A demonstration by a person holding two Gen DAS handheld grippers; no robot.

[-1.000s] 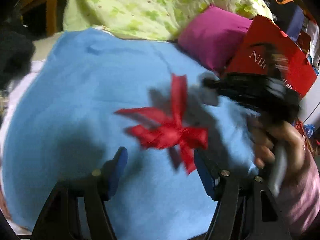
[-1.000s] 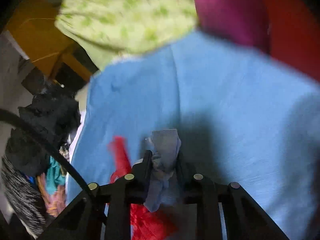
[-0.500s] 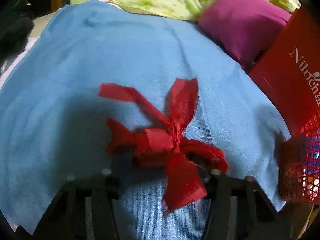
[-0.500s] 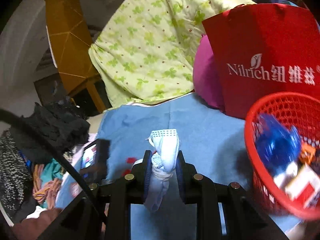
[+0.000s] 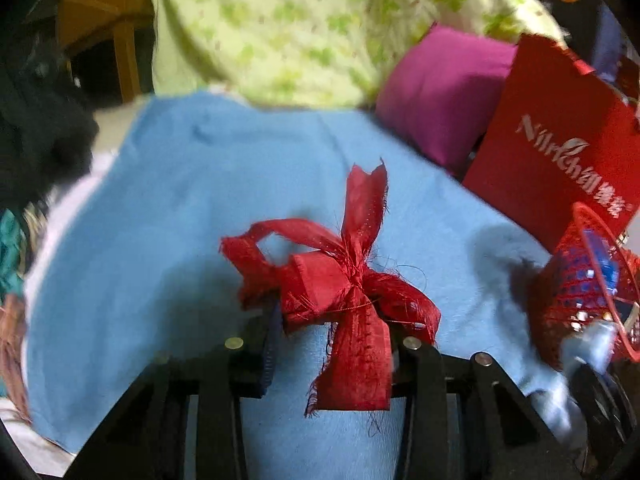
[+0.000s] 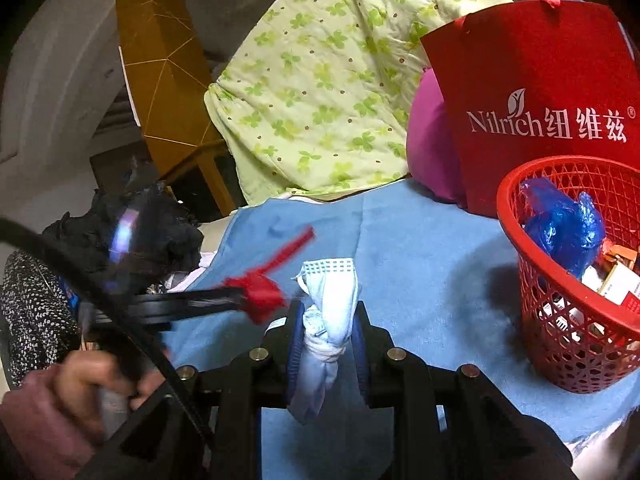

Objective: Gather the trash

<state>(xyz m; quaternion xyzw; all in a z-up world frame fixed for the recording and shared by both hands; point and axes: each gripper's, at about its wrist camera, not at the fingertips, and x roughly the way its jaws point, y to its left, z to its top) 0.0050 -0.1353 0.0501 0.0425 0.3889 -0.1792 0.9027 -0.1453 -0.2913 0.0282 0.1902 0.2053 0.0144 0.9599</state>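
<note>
Both of my claws are loaded, so I judge the step in hand to be the carry-and-drop leg of trash collection, not a pickup. My left gripper point(image 5: 334, 344) is clenched on the red ribbon bow point(image 5: 340, 280); the bow's knot sits between the fingers, one tail hanging down in front of them, the other tails sticking up, the whole thing lifted off the blue cloth point(image 5: 180, 200). My right gripper point(image 6: 326, 344) is clenched on a knotted pale-blue face mask point(image 6: 326, 308), its pleated end standing up above the blue pads. I take the red mesh basket point(image 6: 516, 216) as landmark: it stands on the blue cloth, directly in front of the red paper bag point(image 6: 532, 80), and already holds a blue plastic bag point(image 6: 560, 224) and some small cartons point(image 6: 612, 280). The mask is to the left of the basket and near it, not yet over the rim. The bow is farther left of the basket; in the right wrist view it shows blurred at the tip of the left gripper. Next move, as I judge it: swing the right claw rightward until the mask is above the basket's opening, then release; bring the bow over afterward. Caution: the mask is soft and may snag on the pads, and the mesh basket looks light enough to tip if I knock its rim.
</note>
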